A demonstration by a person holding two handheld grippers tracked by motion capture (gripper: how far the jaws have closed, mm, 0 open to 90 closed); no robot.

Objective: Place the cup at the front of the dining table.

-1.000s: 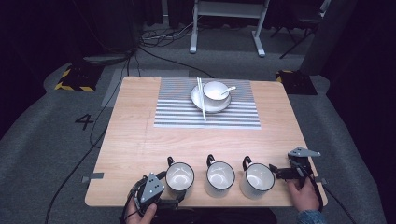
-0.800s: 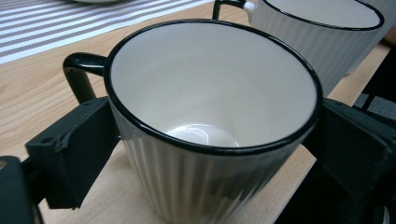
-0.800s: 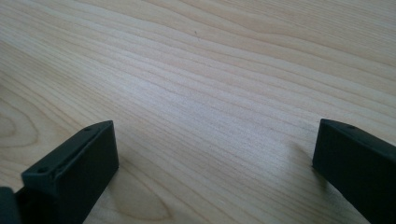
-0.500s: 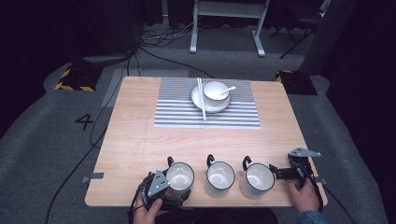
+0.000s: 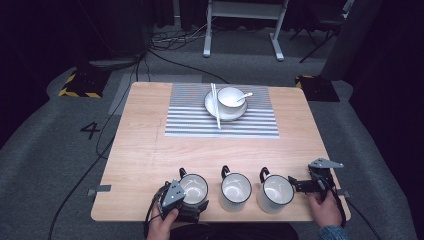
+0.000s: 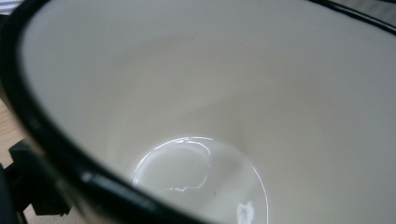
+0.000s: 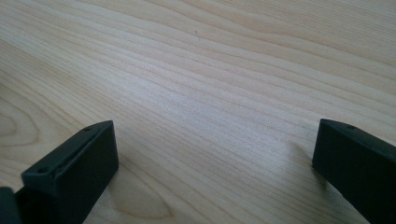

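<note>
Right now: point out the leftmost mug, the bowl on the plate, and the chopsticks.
leftmost mug (image 5: 194,186): high view, on its white inside.
bowl (image 5: 230,97): high view, on its white inside.
chopsticks (image 5: 215,105): high view, midway along the pair, over the plate's left edge.

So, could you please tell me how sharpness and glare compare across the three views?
High view: evenly lit table, dark surroundings, mild softness. Left gripper view: the mug is so close that its black rim blurs, with a bright glare arc on its glazed bottom. Right gripper view: wood grain reasonably sharp, soft shadows beside the right gripper.
</note>
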